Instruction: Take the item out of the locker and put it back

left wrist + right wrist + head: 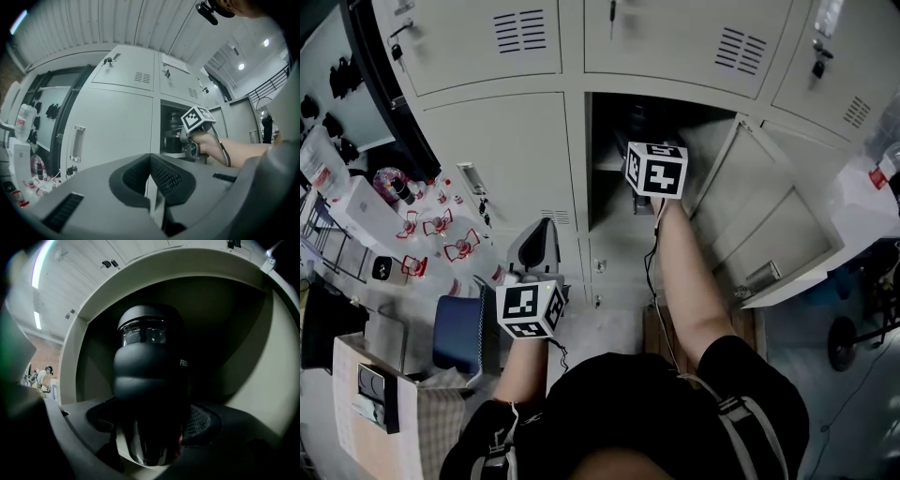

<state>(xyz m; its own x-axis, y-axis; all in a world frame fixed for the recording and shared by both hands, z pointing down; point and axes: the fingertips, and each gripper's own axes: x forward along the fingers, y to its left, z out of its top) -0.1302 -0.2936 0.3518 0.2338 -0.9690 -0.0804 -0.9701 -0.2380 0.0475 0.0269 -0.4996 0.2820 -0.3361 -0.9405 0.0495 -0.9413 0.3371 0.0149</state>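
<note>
Pale grey lockers (478, 141) fill the far wall above a light floor (614, 328). A cluttered table (431, 208) stands left; ceiling lights (241, 66) shine far right.

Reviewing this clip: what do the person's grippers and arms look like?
The left gripper and right gripper are grey moulded bodies with dark, mesh-textured jaw pads. Each carries a white cube printed with black square markers. A thin black cable runs along the right forearm. The person wears a black short-sleeved top, forearms bare.
</note>
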